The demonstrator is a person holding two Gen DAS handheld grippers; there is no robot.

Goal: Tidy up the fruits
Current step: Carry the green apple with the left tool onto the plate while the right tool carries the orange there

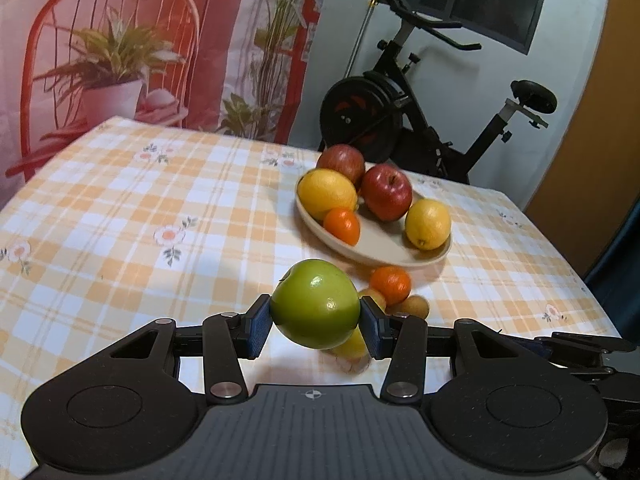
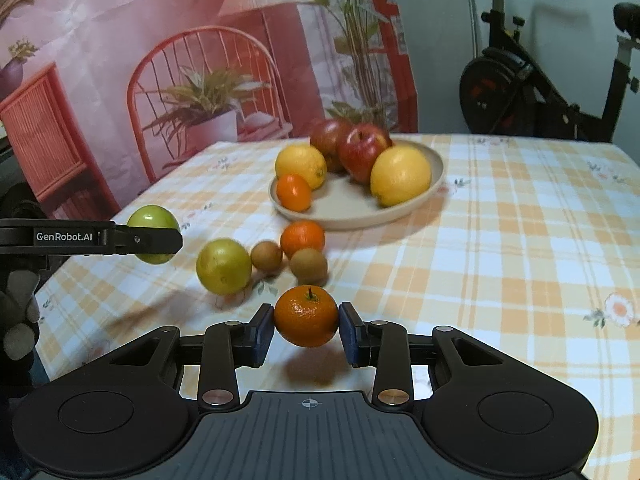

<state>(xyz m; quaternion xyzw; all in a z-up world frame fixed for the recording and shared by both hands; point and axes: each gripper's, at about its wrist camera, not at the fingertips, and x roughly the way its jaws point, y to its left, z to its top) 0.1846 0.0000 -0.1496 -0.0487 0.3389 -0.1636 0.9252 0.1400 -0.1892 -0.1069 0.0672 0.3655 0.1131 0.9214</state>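
Two red apples (image 2: 362, 152), two lemons (image 2: 400, 176), three mandarins (image 2: 306, 316), one plate (image 2: 352, 216)

Two near wrist views down onto shared plate (image 1: 384, 254) of fruit

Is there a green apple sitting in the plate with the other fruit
No. The green apple is clamped in the left gripper above the tablecloth; the plate holds only red apples, lemons and a small orange.
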